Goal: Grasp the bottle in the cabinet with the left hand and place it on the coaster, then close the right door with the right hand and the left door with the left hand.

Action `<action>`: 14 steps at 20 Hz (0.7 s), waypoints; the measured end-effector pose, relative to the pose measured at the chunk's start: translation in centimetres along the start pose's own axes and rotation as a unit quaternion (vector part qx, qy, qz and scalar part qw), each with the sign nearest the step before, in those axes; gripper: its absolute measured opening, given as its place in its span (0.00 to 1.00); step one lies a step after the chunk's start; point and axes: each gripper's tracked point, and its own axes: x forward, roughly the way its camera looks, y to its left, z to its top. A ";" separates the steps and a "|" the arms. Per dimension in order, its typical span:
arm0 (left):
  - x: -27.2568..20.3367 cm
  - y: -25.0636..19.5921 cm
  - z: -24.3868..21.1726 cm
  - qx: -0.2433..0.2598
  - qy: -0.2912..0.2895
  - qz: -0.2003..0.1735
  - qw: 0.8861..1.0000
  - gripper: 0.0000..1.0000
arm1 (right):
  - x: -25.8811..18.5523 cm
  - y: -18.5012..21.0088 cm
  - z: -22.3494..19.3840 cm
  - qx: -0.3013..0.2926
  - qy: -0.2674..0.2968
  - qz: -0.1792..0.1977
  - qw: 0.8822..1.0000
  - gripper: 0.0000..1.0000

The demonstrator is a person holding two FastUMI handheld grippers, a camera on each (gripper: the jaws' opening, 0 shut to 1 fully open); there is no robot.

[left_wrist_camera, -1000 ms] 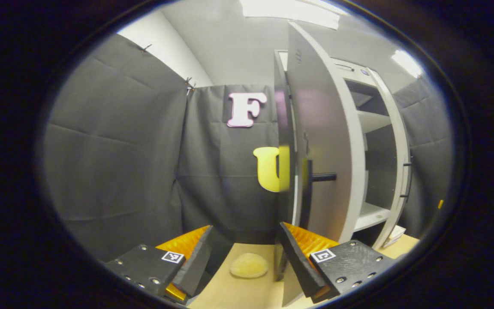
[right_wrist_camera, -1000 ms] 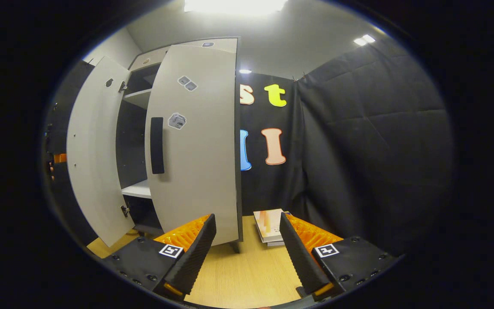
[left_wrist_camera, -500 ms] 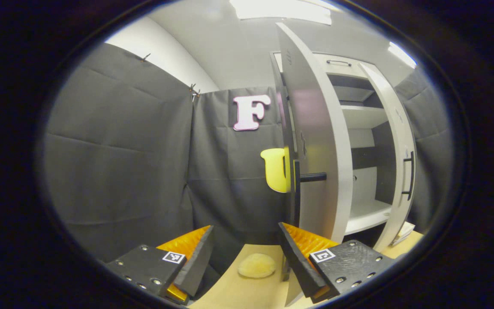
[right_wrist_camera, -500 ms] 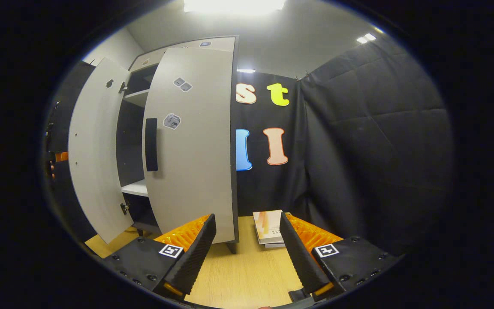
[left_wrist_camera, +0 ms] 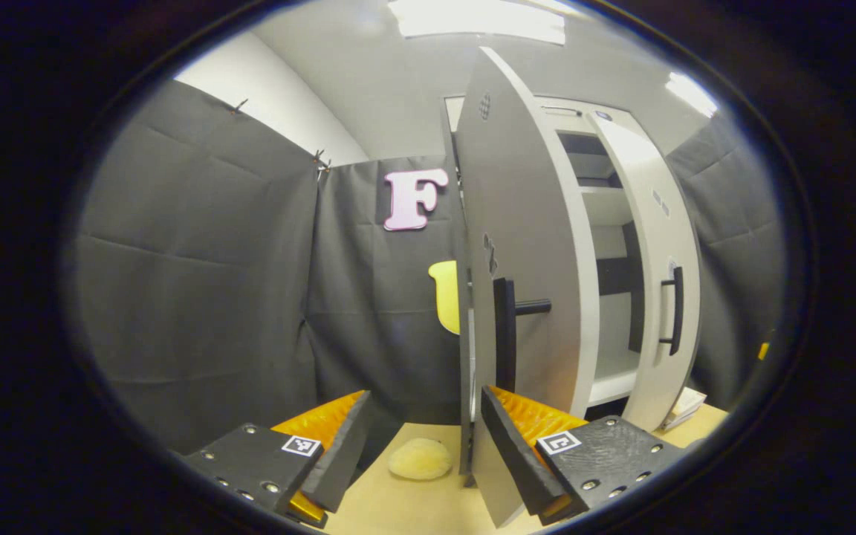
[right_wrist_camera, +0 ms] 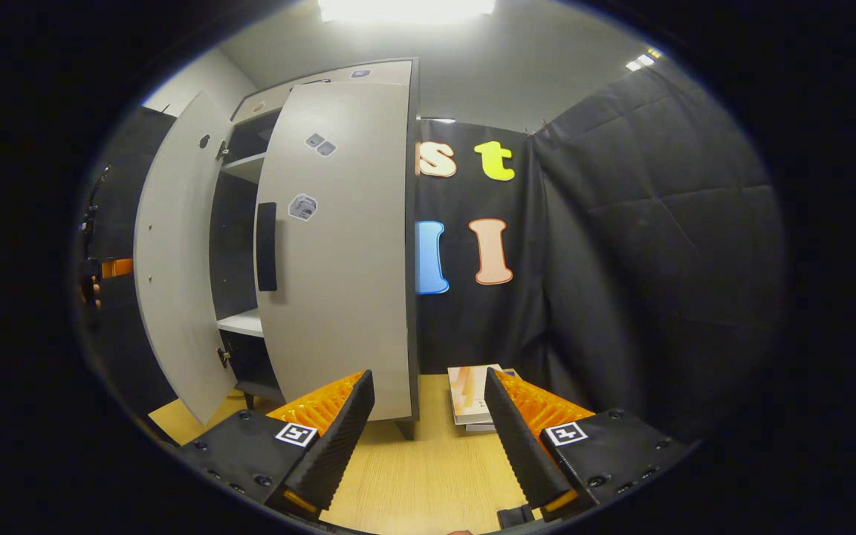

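Note:
My left gripper (left_wrist_camera: 428, 455) is open and low over the table. A pale yellow round coaster (left_wrist_camera: 419, 458) lies on the wood between its fingers, farther off. The cabinet's left door (left_wrist_camera: 528, 245) stands ajar just ahead, its lower edge close by my right-hand finger and its black handle (left_wrist_camera: 506, 331) facing me. Beyond it the right door (left_wrist_camera: 655, 245) hangs partly shut. My right gripper (right_wrist_camera: 428, 438) is open with nothing in it, just in front of the right door (right_wrist_camera: 339, 260) and its handle (right_wrist_camera: 266, 245). The left door (right_wrist_camera: 175, 253) stands open beyond.
White shelves (left_wrist_camera: 606, 215) show in the gap between the doors. A stack of books (right_wrist_camera: 472, 394) lies on the wooden table (right_wrist_camera: 413, 475) right of the cabinet. The other hand's gripper (right_wrist_camera: 105, 271) shows at the far left of the right gripper view.
In the left gripper view the gap between the doors has narrowed and more of the left door's outer face shows. The right gripper view has shifted slightly. Both grippers stayed open.

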 end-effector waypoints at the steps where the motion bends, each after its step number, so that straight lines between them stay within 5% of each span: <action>1: 0.0 -0.5 0.1 0.001 -0.002 0.001 1.000 0.92 | 0.1 -0.3 -0.1 -0.002 0.001 -0.001 1.000 0.95; 14: 1.0 -7.0 -0.4 -0.053 -0.008 -0.028 0.998 0.90 | -0.9 -4.6 -0.2 -0.010 0.003 -0.032 0.999 0.95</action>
